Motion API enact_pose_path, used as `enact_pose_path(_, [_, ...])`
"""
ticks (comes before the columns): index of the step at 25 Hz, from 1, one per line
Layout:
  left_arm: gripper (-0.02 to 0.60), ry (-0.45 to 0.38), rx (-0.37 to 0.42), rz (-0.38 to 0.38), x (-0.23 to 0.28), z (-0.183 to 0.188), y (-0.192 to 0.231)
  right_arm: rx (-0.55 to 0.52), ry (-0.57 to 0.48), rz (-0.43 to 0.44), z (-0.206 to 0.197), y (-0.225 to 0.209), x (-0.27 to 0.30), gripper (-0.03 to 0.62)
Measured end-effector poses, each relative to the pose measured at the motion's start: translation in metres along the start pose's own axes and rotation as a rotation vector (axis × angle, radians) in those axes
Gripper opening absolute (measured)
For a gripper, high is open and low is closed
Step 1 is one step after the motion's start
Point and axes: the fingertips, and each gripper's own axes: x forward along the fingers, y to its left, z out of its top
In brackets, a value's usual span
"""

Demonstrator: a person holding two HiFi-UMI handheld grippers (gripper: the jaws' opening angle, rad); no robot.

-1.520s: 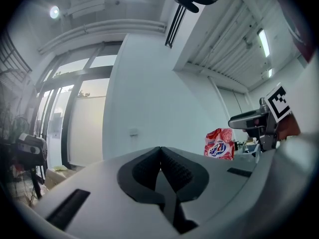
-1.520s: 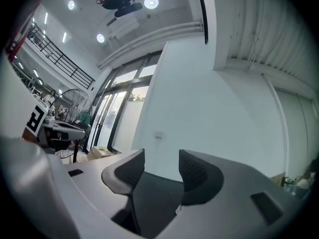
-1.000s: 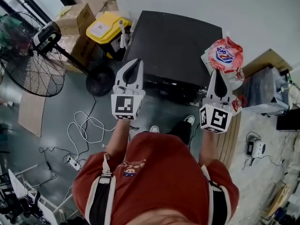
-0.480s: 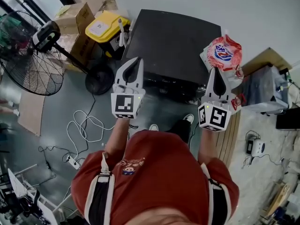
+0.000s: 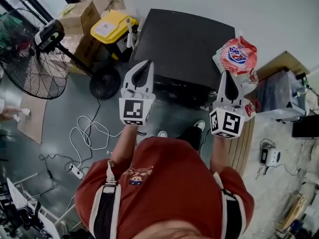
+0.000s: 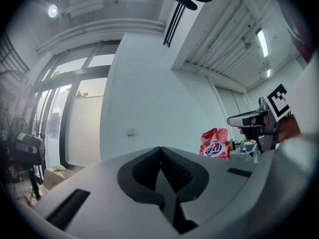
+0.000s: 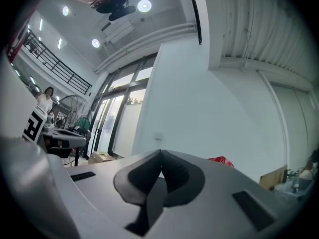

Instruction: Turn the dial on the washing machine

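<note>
The washing machine point(image 5: 185, 46) is a black box seen from above, against the white wall. I cannot make out its dial; its front edge point(image 5: 175, 89) lies just beyond my grippers. My left gripper point(image 5: 144, 66) hangs over the machine's front left corner, jaws shut with nothing between them. My right gripper point(image 5: 228, 76) is level with it at the machine's front right corner, also shut and empty. In the left gripper view the closed jaws point(image 6: 160, 156) point at the wall. The right gripper view shows its closed jaws point(image 7: 160, 159) the same way.
A red and white detergent bag point(image 5: 238, 58) stands at the machine's right. A yellow box point(image 5: 112, 28) and cardboard boxes point(image 5: 79, 18) sit to its left. A standing fan point(image 5: 31, 63) and loose white cables point(image 5: 89, 136) occupy the floor at left. A person's shoes point(image 5: 200, 126) are by the machine.
Both grippers have stayed almost still with their jaws closed. The head view has shifted slightly, so the machine sits a little higher in frame.
</note>
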Motion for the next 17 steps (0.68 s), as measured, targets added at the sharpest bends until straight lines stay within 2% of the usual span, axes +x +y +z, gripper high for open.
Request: enact_pose_path(17, [0.011,0.004,-0.002,0.006,-0.002,-0.0033,0.0038,-0.004,0.005,0.013,-0.0022,0.0079,0.0031,0.008])
